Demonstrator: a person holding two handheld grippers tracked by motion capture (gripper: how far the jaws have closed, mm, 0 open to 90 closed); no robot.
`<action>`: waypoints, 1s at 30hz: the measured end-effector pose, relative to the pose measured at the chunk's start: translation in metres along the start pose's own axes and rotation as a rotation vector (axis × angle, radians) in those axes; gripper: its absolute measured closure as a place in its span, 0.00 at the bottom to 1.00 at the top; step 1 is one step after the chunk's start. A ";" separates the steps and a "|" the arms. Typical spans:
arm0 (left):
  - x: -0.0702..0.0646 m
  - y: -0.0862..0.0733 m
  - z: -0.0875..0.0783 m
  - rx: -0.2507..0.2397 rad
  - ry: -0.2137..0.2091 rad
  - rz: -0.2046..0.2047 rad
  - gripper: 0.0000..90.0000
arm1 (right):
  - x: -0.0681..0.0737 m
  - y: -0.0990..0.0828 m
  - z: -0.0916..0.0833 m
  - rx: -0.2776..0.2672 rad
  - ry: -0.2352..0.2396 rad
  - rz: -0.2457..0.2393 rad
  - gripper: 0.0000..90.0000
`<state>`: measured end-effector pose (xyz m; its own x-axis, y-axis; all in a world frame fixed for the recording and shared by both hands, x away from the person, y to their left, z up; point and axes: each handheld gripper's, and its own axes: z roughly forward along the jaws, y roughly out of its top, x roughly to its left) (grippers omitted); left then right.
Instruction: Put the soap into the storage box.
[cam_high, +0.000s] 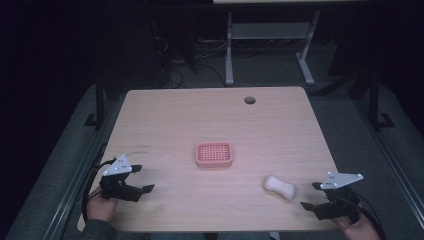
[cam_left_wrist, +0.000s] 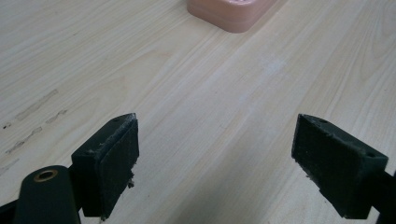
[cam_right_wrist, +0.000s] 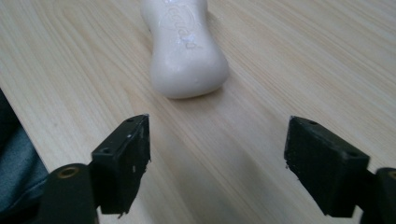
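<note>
The white waisted bar of soap (cam_high: 280, 187) lies flat on the pale wooden table (cam_high: 200, 120), long axis pointing from the right gripper (cam_high: 311, 196) toward the pink plastic soap dish (cam_high: 214, 154). Both the right gripper and the left gripper (cam_high: 142, 179) stand apart, empty.

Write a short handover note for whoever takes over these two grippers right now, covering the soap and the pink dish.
Left gripper: open, nothing between the jaws, resting near the table's left front corner, pointing toward the pink soap dish.
Right gripper: open, nothing held, near the right front edge, aimed at the white soap bar, which lies just ahead of its jaws, not touched.
Things: the soap bar lies flat on the bare wood, apart from the dish, to its right and nearer the person. The dish sits mid-table with nothing in it.
Done: nothing moved so far, by the look of it.
Left: likely grasp the soap with the right gripper and set it in the dish.
</note>
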<state>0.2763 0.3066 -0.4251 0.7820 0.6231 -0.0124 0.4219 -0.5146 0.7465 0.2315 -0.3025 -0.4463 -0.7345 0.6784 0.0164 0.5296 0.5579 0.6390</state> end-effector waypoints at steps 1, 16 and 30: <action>0.000 0.000 0.000 -0.003 0.001 -0.003 0.16 | 0.000 0.000 0.000 0.000 0.000 0.000 0.23; 0.000 0.000 -0.002 -0.005 0.002 0.015 0.16 | 0.013 0.048 0.038 0.155 0.050 -0.124 0.21; -0.001 0.001 -0.002 -0.016 0.002 0.006 0.16 | 0.015 0.076 0.056 0.220 0.074 -0.205 0.31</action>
<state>0.2748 0.3068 -0.4232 0.7838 0.6210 -0.0067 0.4095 -0.5087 0.7573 0.2851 -0.2231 -0.4404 -0.8600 0.5092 -0.0343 0.4408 0.7750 0.4528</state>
